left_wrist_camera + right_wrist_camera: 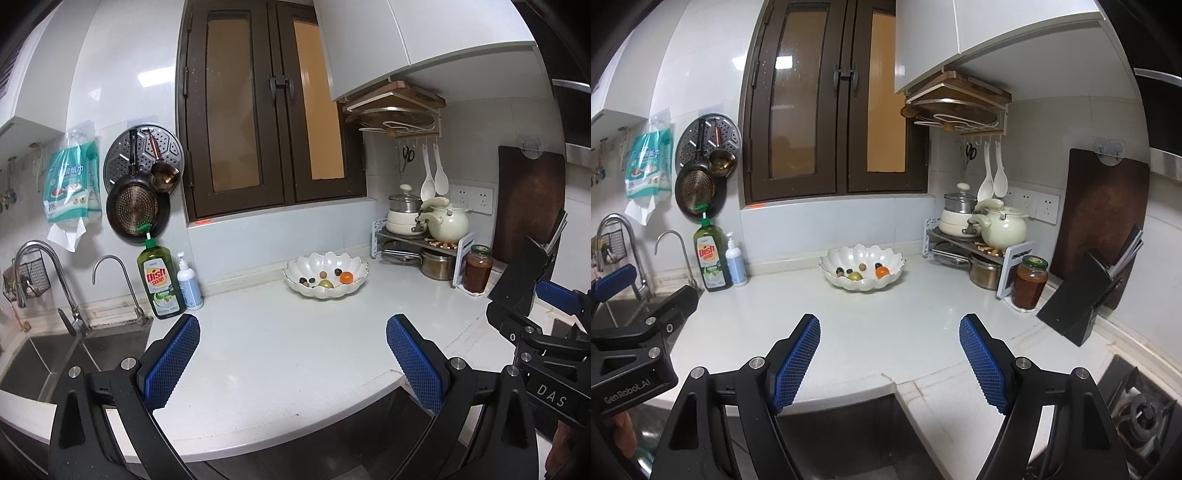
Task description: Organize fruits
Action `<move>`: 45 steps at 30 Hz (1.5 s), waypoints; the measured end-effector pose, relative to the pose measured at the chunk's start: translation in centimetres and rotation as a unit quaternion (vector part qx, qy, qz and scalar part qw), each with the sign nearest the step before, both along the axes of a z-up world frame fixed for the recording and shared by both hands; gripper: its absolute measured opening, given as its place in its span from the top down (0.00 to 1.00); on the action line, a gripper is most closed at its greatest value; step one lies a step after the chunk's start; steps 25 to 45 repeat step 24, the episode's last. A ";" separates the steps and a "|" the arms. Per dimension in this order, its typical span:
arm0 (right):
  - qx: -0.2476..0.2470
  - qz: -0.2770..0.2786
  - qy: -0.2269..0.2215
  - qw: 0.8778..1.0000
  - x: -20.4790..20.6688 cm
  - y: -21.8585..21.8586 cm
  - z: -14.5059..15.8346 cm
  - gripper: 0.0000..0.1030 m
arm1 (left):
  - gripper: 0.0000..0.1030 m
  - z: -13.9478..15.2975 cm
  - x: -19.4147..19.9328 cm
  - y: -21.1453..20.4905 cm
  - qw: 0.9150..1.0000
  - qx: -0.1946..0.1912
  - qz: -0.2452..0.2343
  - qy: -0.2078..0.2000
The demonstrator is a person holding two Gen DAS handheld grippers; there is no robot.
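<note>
A white scalloped bowl [325,293] [862,284] stands at the back of the white counter under the window. In it lie an orange fruit [346,277] [882,272], a green one [325,284] [855,276] and several small dark and brown ones. My left gripper [293,328] hangs open over the counter's front part, well short of the bowl, with nothing between its blue pads. My right gripper [889,326] is open too, empty, and equally far from the bowl. Each gripper shows at the edge of the other's view.
A sink [48,363] with two taps lies at the left, with a dish soap bottle [159,282] and a pump bottle [189,282] beside it. At the right stand a pot rack [982,247], a jar [1029,282], a knife block [1082,295] and a stove burner [1141,410].
</note>
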State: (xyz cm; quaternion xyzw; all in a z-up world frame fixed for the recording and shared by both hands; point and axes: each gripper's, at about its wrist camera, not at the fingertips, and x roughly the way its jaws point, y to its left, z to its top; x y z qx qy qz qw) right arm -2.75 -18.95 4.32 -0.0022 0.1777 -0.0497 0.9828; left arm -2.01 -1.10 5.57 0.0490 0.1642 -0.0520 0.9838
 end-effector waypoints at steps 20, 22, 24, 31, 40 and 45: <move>0.006 0.001 -0.005 1.000 -1.4 -0.9 0.4 0.23 | 0.00 0.3 -1.4 -0.6 1.000 0.001 -0.006 -0.012; 0.006 0.000 -0.005 1.000 -1.4 -0.9 0.4 0.23 | 0.00 0.4 -1.4 -0.6 1.000 0.001 -0.007 -0.013; 0.006 0.001 -0.005 1.000 -1.4 -0.9 0.4 0.23 | 0.00 0.5 -1.2 -0.6 1.000 0.001 -0.008 -0.012; 0.006 0.001 -0.005 1.000 -1.4 -0.9 0.4 0.23 | 0.00 0.5 -1.2 -0.6 1.000 0.001 -0.008 -0.012; 0.006 0.001 -0.005 1.000 -1.4 -0.9 0.4 0.23 | 0.00 0.5 -1.2 -0.6 1.000 0.001 -0.008 -0.012; 0.006 0.001 -0.005 1.000 -1.4 -0.9 0.4 0.23 | 0.00 0.5 -1.2 -0.6 1.000 0.001 -0.008 -0.012</move>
